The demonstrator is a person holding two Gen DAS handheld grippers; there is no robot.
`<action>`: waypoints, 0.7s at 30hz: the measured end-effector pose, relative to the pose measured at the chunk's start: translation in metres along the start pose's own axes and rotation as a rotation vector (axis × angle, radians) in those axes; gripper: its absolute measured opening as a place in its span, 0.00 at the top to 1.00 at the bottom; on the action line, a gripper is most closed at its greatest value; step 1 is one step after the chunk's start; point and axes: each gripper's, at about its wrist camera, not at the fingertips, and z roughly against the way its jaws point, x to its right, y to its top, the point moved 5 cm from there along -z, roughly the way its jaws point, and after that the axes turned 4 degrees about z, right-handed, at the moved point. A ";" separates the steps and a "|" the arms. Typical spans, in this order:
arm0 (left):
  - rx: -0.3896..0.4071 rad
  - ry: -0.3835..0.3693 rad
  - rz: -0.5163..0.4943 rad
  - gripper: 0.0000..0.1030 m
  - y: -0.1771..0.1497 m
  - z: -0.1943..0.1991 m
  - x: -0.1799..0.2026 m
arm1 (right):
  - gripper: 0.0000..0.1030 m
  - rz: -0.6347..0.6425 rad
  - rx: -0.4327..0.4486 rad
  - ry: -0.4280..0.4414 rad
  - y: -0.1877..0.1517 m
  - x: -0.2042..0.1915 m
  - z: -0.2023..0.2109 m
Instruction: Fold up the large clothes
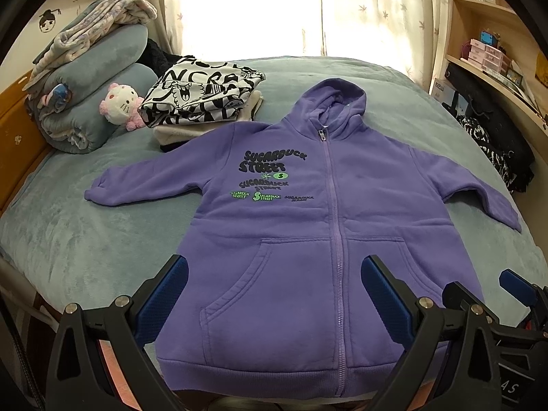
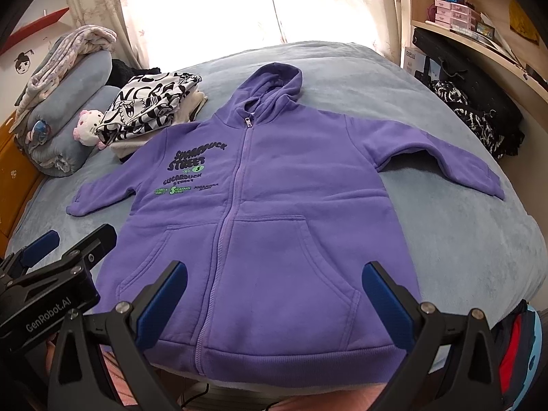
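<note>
One purple hoodie [image 1: 308,233] is lying face up and zipped on the grey-blue bed cover [image 1: 85,239], hood pointing to the far side toward the bright curtains [image 1: 253,10], hem hanging at the near edge just under your tools. Both sleeves are spreading outward, the left one lying nearly straight, the right one bending down toward the near right. Black and green lettering is showing on the left chest.

You are holding your left gripper [image 1: 274,287] spread wide above the hem and the left pocket, gripping nothing; whether its pads are touching the cloth is unclear. You are holding your right gripper [image 2: 274,291] just as wide over the right pocket, also with nothing in it. Each tool is appearing at the edge of the other's view, so they are hovering close side by side.

Beyond the left sleeve, a folded black-and-white printed garment [image 1: 202,92] is sitting on a small stack of folded clothes. Further left, a pink-and-white plush cat [image 1: 121,106] is leaning against rolled blankets [image 1: 85,78]. Wooden shelves [image 1: 493,34] are standing at the far right.
</note>
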 end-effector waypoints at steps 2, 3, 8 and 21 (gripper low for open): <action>0.000 0.001 0.000 0.03 0.000 -0.001 0.000 | 0.01 -0.002 -0.003 0.002 0.001 0.003 -0.002; -0.001 0.002 0.001 0.03 0.000 -0.001 0.000 | 0.01 -0.003 -0.002 0.001 0.001 0.003 -0.001; 0.000 0.002 -0.001 0.03 0.000 -0.001 0.002 | 0.01 -0.002 -0.002 0.002 0.002 0.003 -0.001; 0.005 0.007 -0.014 0.03 0.003 -0.006 0.009 | 0.01 -0.008 0.001 0.006 0.004 0.007 -0.003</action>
